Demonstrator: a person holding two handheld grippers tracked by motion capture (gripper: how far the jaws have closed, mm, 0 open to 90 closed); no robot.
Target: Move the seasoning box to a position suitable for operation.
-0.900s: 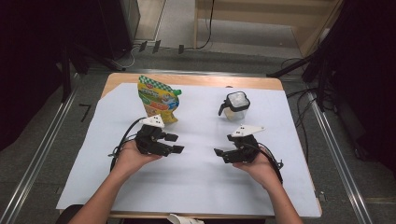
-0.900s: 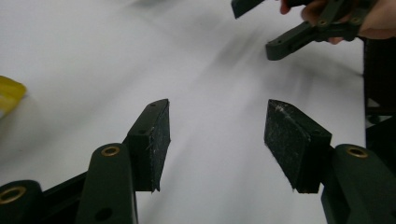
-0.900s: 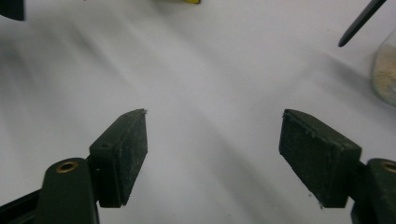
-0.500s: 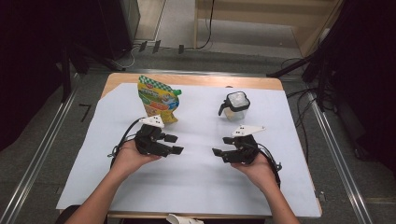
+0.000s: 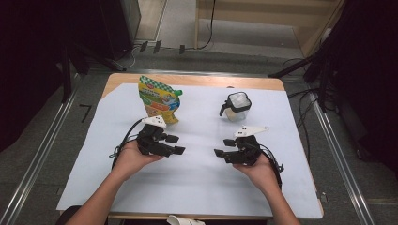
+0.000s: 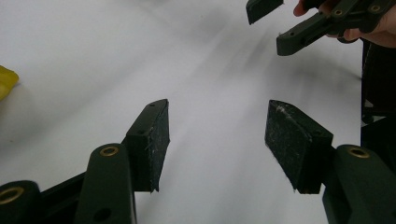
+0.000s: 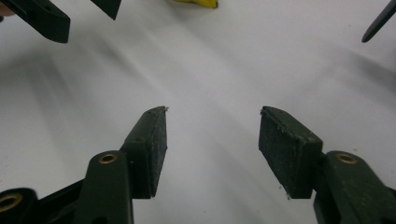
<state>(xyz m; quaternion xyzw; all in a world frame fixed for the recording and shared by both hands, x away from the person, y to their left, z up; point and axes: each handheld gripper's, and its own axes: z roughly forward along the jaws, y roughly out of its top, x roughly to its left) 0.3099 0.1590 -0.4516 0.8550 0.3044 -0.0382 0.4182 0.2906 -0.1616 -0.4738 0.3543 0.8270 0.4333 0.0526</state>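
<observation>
My left tool [image 5: 174, 144] and right tool [image 5: 221, 147]: both agape, empty. Hazard: upright pouch [image 5: 158, 99] topples if clipped.

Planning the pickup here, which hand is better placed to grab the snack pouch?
Left, probably. The left gripper sits open just in front of the snack pouch; the right gripper, also open, is nearer the lidded cup.
</observation>
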